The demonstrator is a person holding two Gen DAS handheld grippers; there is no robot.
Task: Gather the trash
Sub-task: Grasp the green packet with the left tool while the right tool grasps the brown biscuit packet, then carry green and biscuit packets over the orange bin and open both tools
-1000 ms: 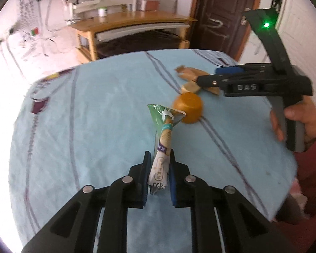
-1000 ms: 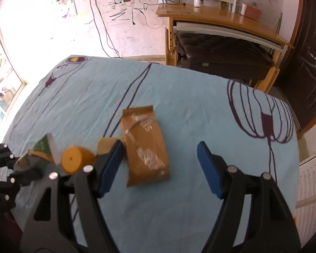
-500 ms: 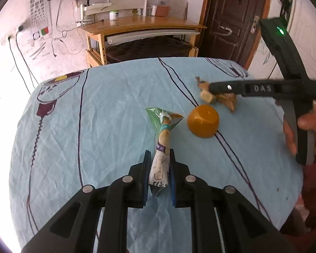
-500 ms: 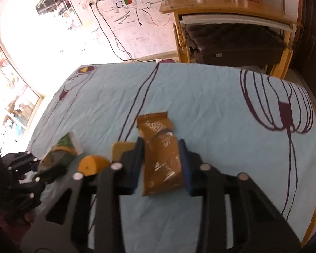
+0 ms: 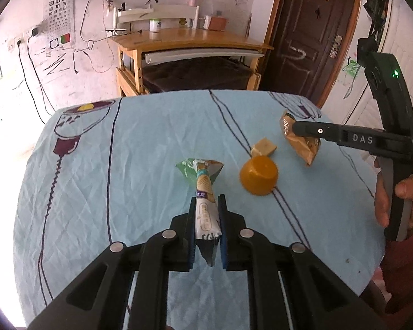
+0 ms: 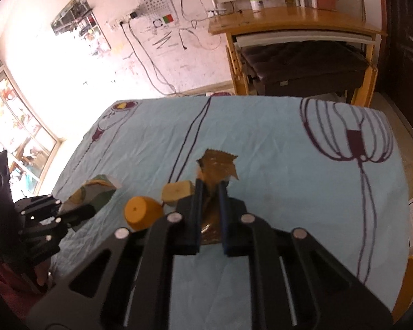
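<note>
Left tool (image 5: 206, 206) clamped on a white-and-green wrapper (image 5: 203, 189), blue pads pinching its narrow printed end, green flared end sticking forward above the tabletop (image 5: 151, 143). Right tool (image 6: 209, 189) clamped on a brown wrapper (image 6: 217, 165), jagged top edge poking out past the fingertips.

Left wrist view: shows the right tool (image 5: 303, 130) from the side, coming in from the right edge, a hand (image 5: 399, 198) on its grip, green light lit on the body. Here the brown wrapper (image 5: 300, 140) is clearly off the cloth, hanging tilted from the pads; right wrist view alone does not show that lift well. Also only here: dark door (image 5: 311, 35) behind.

Right wrist view: shows the left tool (image 6: 77, 209) at the left edge with the green wrapper end (image 6: 96, 189) sticking out; window (image 6: 11, 137) at far left seen only from this side.

Both views: orange cup (image 5: 258, 176) lying on its side on the light blue cloth, tan block (image 5: 264, 147) just beside it, both between the two tools, neither touched. Orange cup (image 6: 141, 213) and block (image 6: 177, 191) sit just left of the right tool's left finger. Wooden desk (image 5: 190, 41) against the far wall, eye chart (image 5: 57, 0) on the wall.
</note>
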